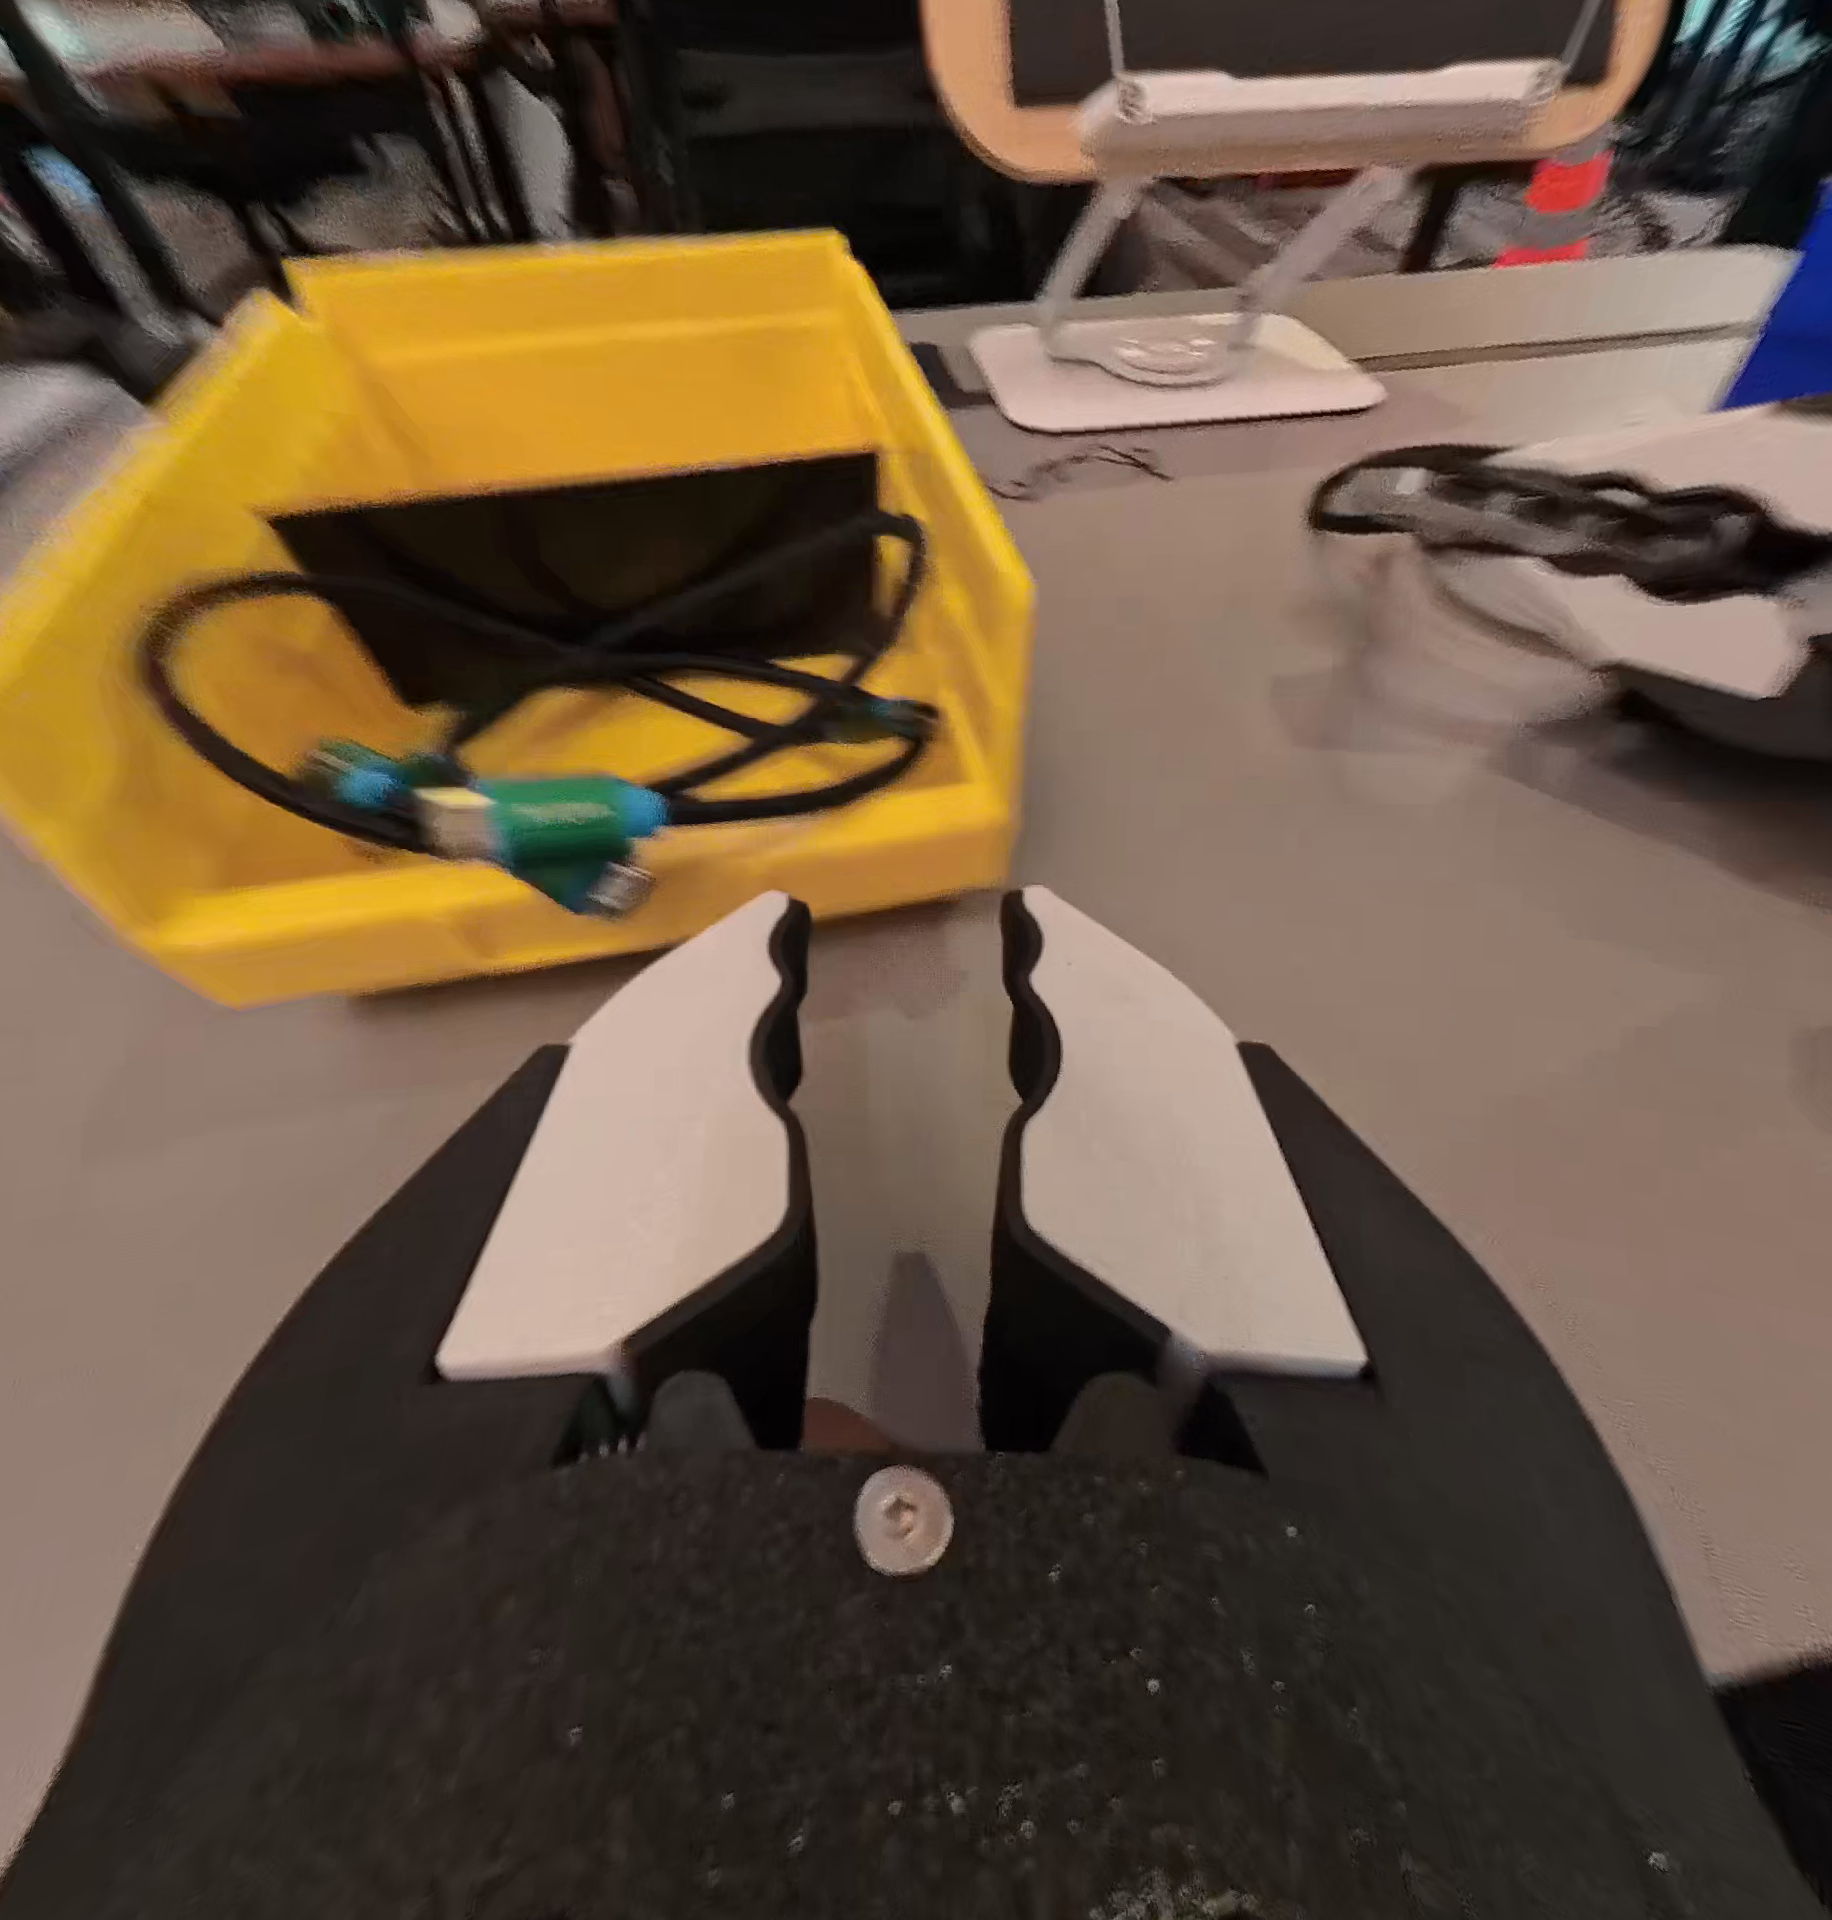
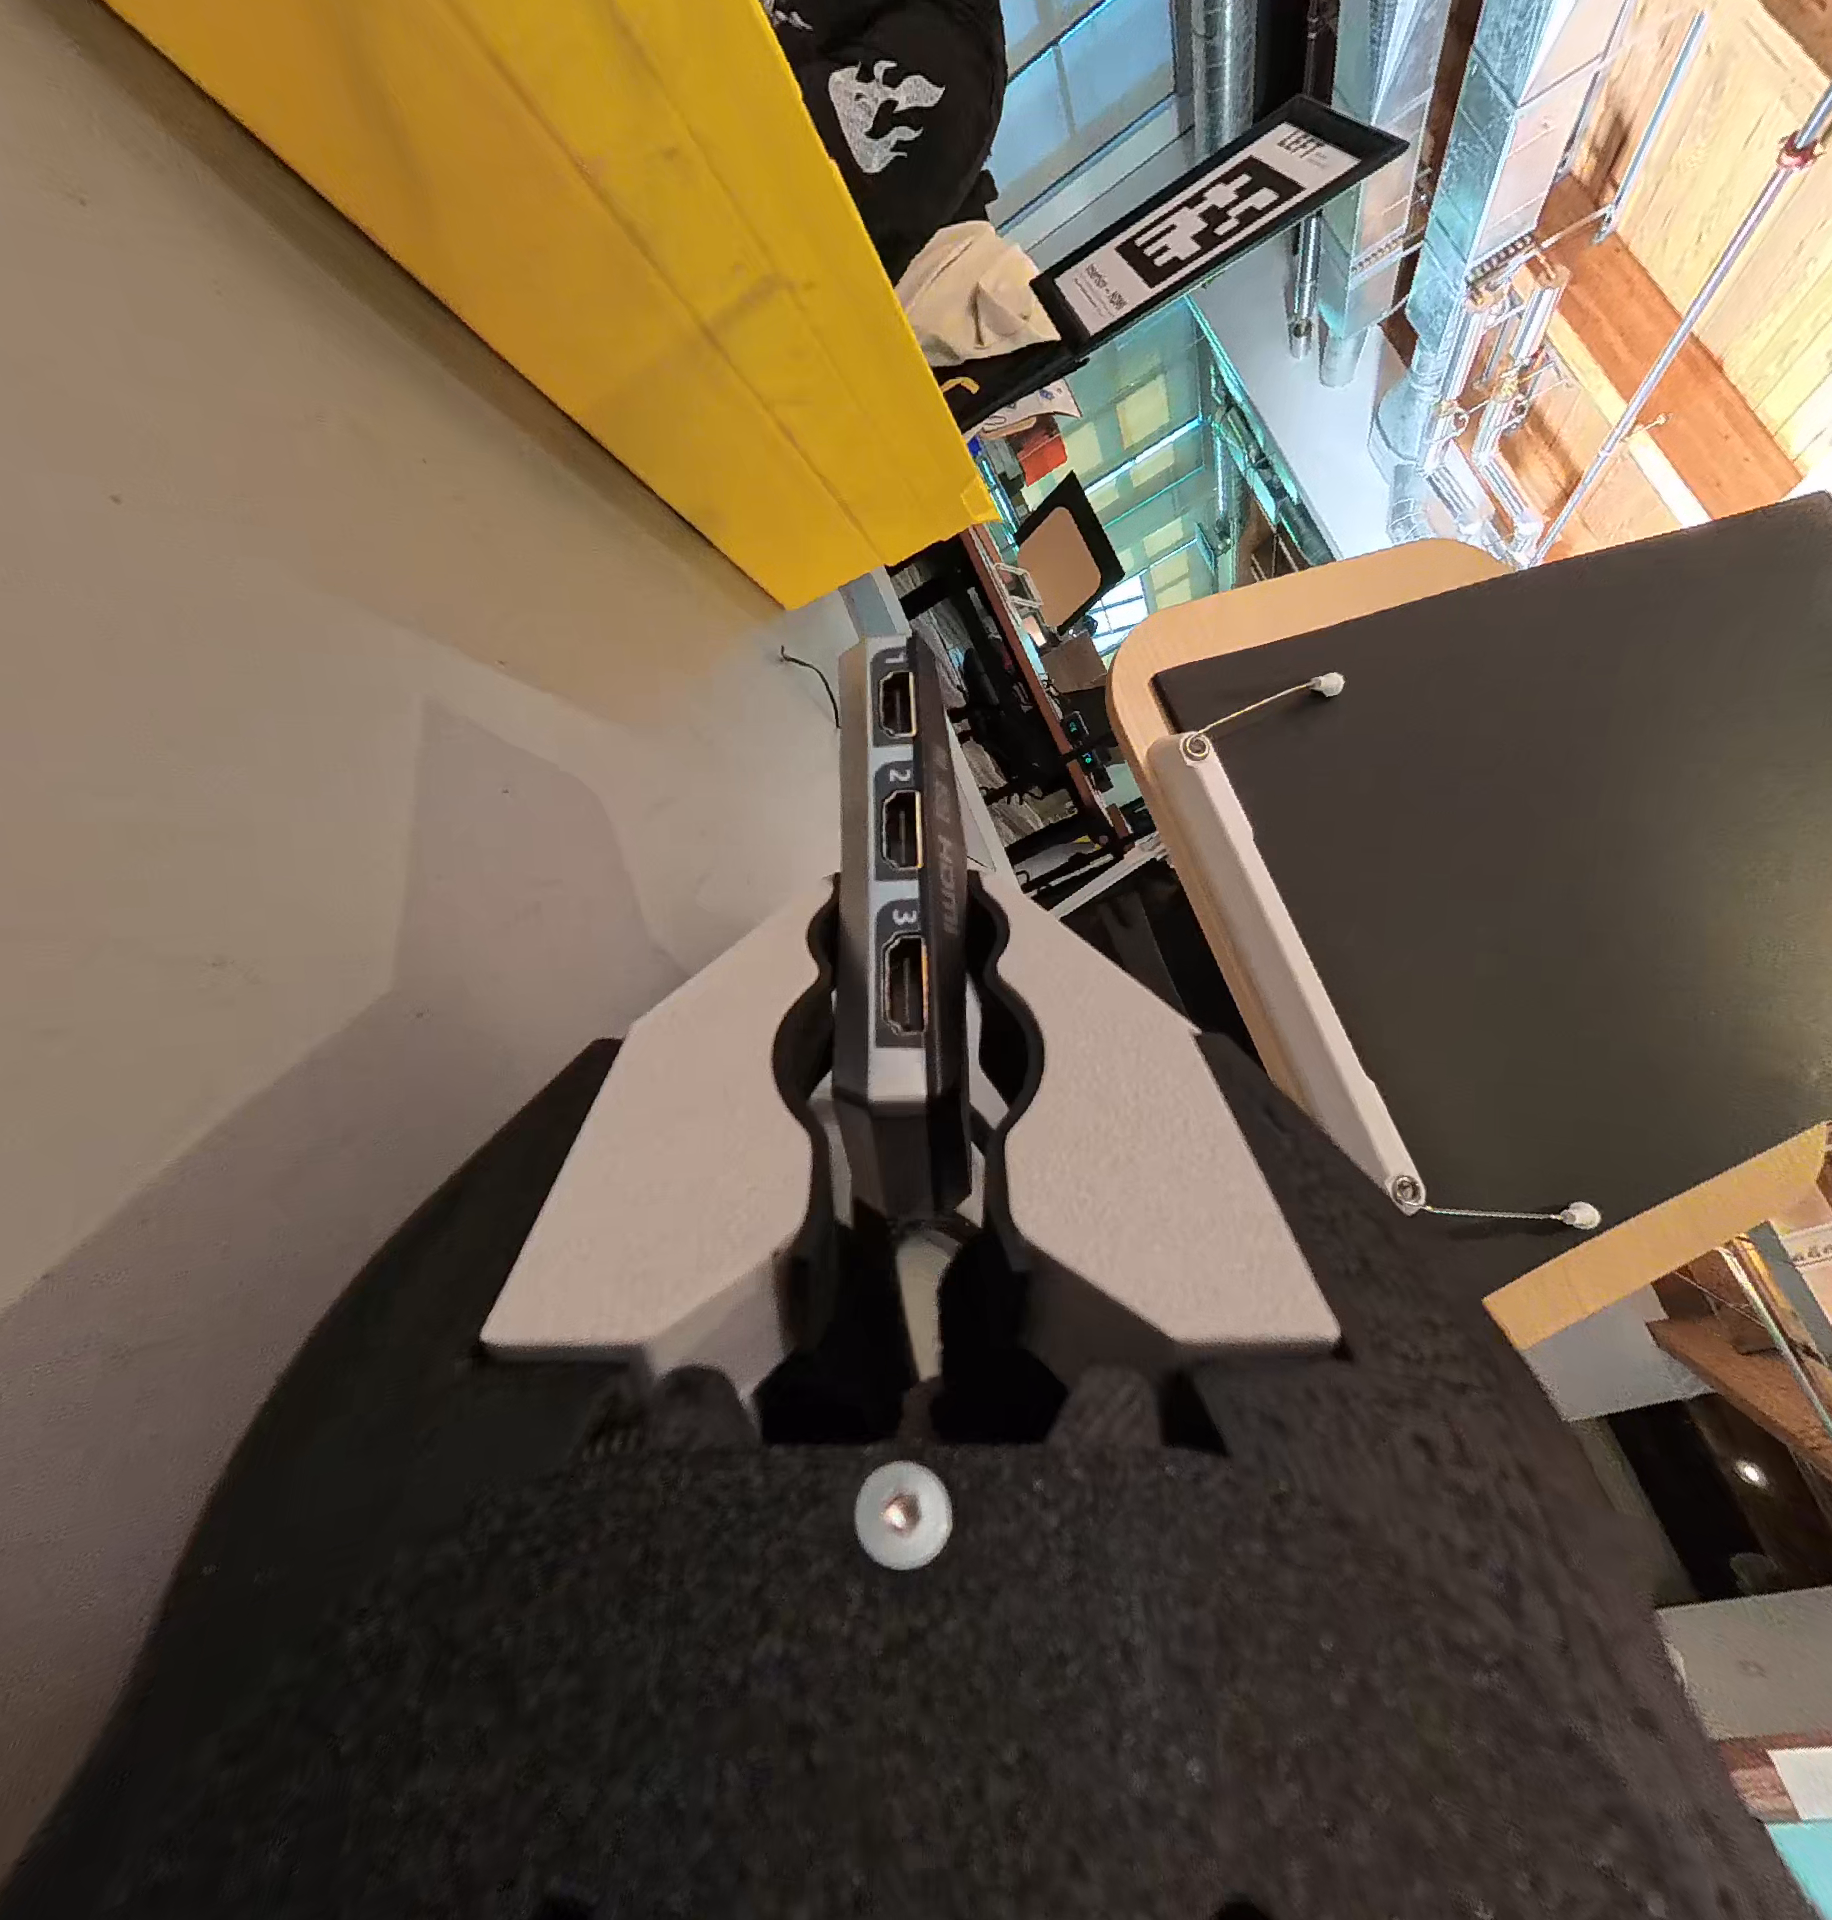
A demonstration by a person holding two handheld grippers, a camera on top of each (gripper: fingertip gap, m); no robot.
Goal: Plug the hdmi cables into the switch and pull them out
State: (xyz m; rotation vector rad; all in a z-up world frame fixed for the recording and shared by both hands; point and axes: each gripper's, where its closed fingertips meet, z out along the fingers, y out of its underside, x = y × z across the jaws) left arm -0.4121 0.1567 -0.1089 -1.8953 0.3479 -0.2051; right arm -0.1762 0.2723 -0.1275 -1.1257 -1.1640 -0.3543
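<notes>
While the left gripper (image 1: 904,914) is hovering low over the grey table (image 1: 1307,935), its two white fingers (image 1: 673,1122) are standing apart with a clear gap between them and nothing is sitting in that gap. Just ahead and to its left a yellow bin (image 1: 538,436) is resting on the table, open side facing the gripper. Inside the bin the black HDMI cables (image 1: 538,665) are lying in loose coils, and their plugs (image 1: 538,821), wrapped in green and blue, are bunching near the bin's low front lip; the left wrist view is smeared, so how many plugs are there is hard to say, possibly three or four. A flat black piece (image 1: 600,561) is leaning against the bin's back wall.

The right gripper (image 2: 896,914) is turned on its side and is pinching the switch (image 2: 907,935) by one end, the jaws closed against its two flat faces. The switch is sticking forward beyond the fingertips, held clear of the table, with its row of three sockets (image 2: 899,831) showing and all three empty. The yellow bin (image 2: 600,260) is lying just beyond it. A dark screen on a white stand (image 2: 1514,883) is standing close on the other side
</notes>
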